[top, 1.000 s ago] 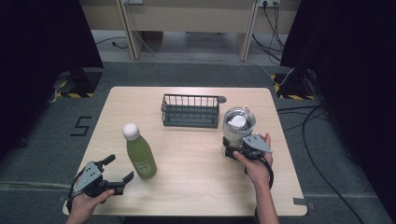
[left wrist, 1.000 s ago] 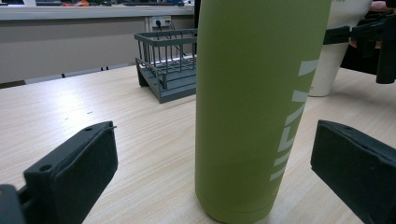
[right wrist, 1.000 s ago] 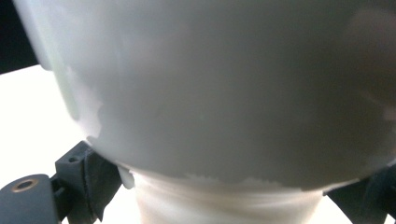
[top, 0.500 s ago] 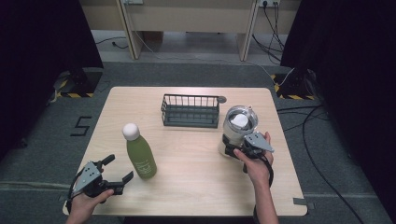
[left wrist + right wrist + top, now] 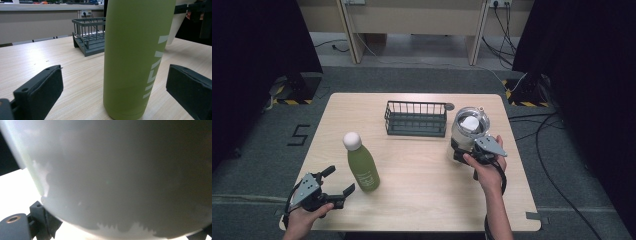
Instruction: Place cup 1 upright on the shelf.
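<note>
Table [image 5: 422, 185]: pale wood-grain top, smooth, low sheen. Green bottle [image 5: 136, 57], toward the near left edge: matt coating, even and smooth, with pale printed lettering; cap [image 5: 352, 140] white, smooth. Rack [image 5: 416, 119], toward the far edge: dark wire, matt, metal by its look. Jar [image 5: 469, 131], near the right edge: clear, glossy, looked like glass, with bright reflections. Left gripper [image 5: 115, 100]: black matt plastic jaws, pad faces finely textured. Right gripper [image 5: 464, 156]: black body, matt grey top plate.
</note>
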The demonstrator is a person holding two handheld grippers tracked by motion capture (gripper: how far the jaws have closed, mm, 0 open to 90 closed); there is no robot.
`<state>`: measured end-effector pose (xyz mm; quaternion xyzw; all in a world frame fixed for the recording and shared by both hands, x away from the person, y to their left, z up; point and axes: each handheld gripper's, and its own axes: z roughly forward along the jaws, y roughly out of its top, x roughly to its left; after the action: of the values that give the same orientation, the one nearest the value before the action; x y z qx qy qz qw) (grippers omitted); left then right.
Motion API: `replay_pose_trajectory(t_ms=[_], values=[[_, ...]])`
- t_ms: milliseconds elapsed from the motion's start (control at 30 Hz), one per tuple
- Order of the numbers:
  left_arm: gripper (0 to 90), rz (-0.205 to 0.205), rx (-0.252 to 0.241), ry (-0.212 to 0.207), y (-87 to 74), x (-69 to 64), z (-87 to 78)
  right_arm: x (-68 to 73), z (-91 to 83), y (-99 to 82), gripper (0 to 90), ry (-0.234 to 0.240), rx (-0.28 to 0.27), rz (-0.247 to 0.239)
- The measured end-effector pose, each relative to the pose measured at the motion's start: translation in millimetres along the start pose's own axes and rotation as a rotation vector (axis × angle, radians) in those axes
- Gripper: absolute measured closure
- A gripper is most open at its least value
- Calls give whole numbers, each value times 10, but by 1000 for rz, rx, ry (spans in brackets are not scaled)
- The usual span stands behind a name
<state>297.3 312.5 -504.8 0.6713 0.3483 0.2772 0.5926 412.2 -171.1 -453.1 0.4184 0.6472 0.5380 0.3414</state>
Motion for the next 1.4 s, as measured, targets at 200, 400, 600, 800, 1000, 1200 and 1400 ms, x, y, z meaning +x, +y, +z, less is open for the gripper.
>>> replay_pose_trajectory(t_ms=[200, 400, 600, 800, 1000, 1200, 1400], values=[[4, -1, -1, 1, 0, 5, -6, 24, 50, 107, 100, 5, -5, -3], [4, -3, -6, 0, 0, 5, -4, 55, 110, 210, 100, 13, -5, -9], [5, -5, -7, -1, 0, 6, -6, 75, 167, 308, 100, 18, -13, -10], [5, -6, -9, -2, -1, 10, -8, 75, 212, 383, 100, 16, -13, -5], [5, -6, -7, -2, 0, 7, -7, 73, 247, 483, 100, 14, -19, -10], [5, -6, -7, -2, -1, 9, -10, 74, 278, 559, 101, 15, -27, -12], [5, -5, -6, -4, -2, 4, -7, 84, 310, 606, 100, 11, -29, -15]])
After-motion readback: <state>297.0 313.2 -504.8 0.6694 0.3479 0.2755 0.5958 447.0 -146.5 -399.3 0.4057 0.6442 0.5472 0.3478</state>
